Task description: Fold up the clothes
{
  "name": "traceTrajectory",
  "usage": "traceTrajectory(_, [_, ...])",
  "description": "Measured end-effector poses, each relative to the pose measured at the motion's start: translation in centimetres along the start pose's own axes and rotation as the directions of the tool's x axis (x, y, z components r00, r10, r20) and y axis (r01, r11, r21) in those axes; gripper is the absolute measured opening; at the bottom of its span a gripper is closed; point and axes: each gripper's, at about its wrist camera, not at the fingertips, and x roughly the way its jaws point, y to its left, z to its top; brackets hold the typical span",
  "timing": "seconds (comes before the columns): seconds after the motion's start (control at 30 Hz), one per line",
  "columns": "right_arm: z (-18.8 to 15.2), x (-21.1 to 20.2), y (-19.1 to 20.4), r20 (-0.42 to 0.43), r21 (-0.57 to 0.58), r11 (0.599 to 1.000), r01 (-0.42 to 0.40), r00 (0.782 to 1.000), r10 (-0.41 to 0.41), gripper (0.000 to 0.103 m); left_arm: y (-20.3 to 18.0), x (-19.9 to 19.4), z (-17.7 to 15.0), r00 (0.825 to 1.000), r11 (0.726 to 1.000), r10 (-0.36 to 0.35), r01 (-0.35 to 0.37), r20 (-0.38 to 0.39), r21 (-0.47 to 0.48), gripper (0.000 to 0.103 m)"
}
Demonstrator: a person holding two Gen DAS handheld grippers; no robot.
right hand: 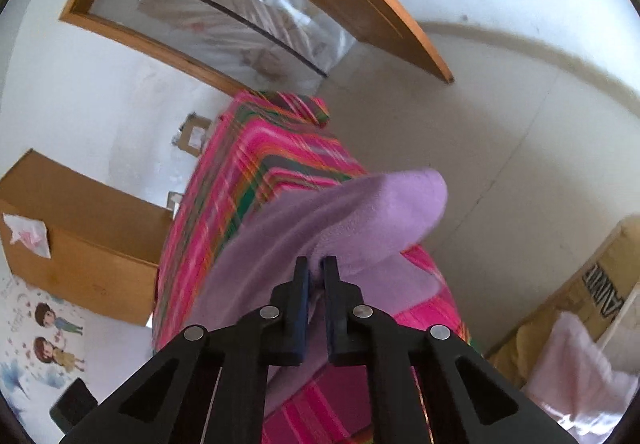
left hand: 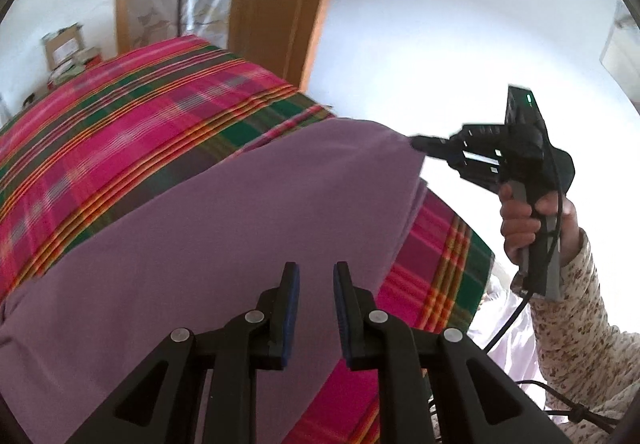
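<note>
Left gripper (left hand: 316,268): jaws apart, nothing between them, hovering over the near part of the purple garment (left hand: 224,244). I can't tell if the tips touch the cloth.

Right gripper (right hand: 316,264): jaws clamped on a bunched edge of the purple garment, lifting that edge off the plaid sheet (right hand: 256,172); the raised fold curls over ahead of the tips. From my left camera, the right gripper (left hand: 416,143) pinches the garment's far right corner, with a hand (left hand: 532,220) in a patterned sleeve (left hand: 576,324) on the grip.

The rest of the garment lies flat on the sheet-covered bed. The bed's right edge drops just beside the lifted corner; bare floor (right hand: 460,164) beyond it. A cardboard box (right hand: 80,232) sits at the bed's left. Far end: wooden door (right hand: 360,4).
</note>
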Motion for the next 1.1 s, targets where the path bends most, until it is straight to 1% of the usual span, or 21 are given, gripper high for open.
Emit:
traceTrajectory(0.03, [0.2,-0.3,0.5,0.012,-0.009,1.0,0.0,1.0,0.0,0.006,-0.5,0.3,0.2,1.0,1.0,0.001,0.0,-0.006,0.018,0.019])
traceTrajectory(0.1, [0.6,-0.8,1.5,0.032,-0.031,1.0,0.001,0.999,0.0,0.006,-1.6,0.8,0.4,1.0,0.998,0.0,0.0,-0.012,0.057,0.025])
traceTrajectory(0.17, [0.9,-1.3,2.5,0.048,-0.066,0.998,0.014,0.999,-0.011,0.006,-2.2,1.5,0.6,1.0,0.998,-0.009,0.011,-0.025,0.069,0.026])
traceTrajectory(0.27, [0.9,-2.2,2.8,0.071,-0.101,0.992,0.082,0.995,-0.075,0.005,-2.5,2.3,0.5,0.998,0.997,-0.031,0.034,-0.047,0.068,0.026])
traceTrajectory(0.4, [0.9,-3.5,3.1,0.105,-0.142,0.974,0.178,0.981,-0.164,0.005,-2.4,3.2,0.0,0.996,0.997,-0.043,0.048,-0.083,0.059,0.026])
traceTrajectory(0.47, [0.9,-3.1,1.6,0.095,-0.116,0.97,0.213,0.975,-0.203,0.005,-2.5,3.2,-0.2,0.994,0.996,-0.058,0.063,-0.088,0.056,0.026])
traceTrajectory(0.5, [0.9,-2.9,1.0,0.084,-0.103,0.973,0.205,0.977,-0.197,0.005,-2.6,3.2,-0.2,0.994,0.996,-0.065,0.07,-0.089,0.057,0.026])
traceTrajectory(0.53, [1.0,-2.7,0.6,0.075,-0.088,0.978,0.189,0.98,-0.183,0.008,-2.6,3.2,-0.3,0.994,0.996,-0.069,0.074,-0.09,0.057,0.026])
traceTrajectory(0.6, [1.4,-2.0,-0.2,0.061,-0.061,0.986,0.154,0.987,-0.151,0.008,-2.6,3.2,-0.4,0.993,0.995,-0.073,0.079,-0.093,0.056,0.026])
traceTrajectory(0.67, [1.8,-1.1,-0.2,0.049,-0.059,0.991,0.123,0.992,-0.12,0.013,-2.5,3.2,-0.5,0.992,0.996,-0.076,0.081,-0.097,0.048,0.026])
traceTrajectory(0.73, [2.4,0.0,0.2,0.037,-0.067,0.993,0.097,0.995,-0.094,0.026,-2.2,3.1,-0.7,0.992,0.996,-0.085,0.088,-0.096,0.033,0.026])
traceTrajectory(0.83, [3.1,1.2,0.9,0.03,-0.097,0.992,0.075,0.997,-0.072,0.033,-1.8,2.7,-0.9,0.991,0.995,-0.094,0.095,-0.091,0.013,0.026])
traceTrajectory(0.9, [3.4,2.1,1.4,0.021,-0.13,0.99,0.057,0.998,-0.055,0.035,-1.6,2.8,-0.9,0.992,0.996,-0.09,0.091,-0.089,0.008,0.026])
traceTrajectory(1.0, [3.9,3.6,2.3,-0.011,-0.183,0.981,0.067,0.997,-0.07,0.038,-1.1,2.8,-0.9,0.992,0.996,-0.09,0.09,-0.092,-0.008,0.026])
traceTrajectory(1.1, [3.9,5.0,2.9,-0.057,-0.212,0.976,0.057,0.996,-0.07,0.043,-0.8,2.6,-0.9,0.991,0.995,-0.097,0.096,-0.087,-0.021,0.026])
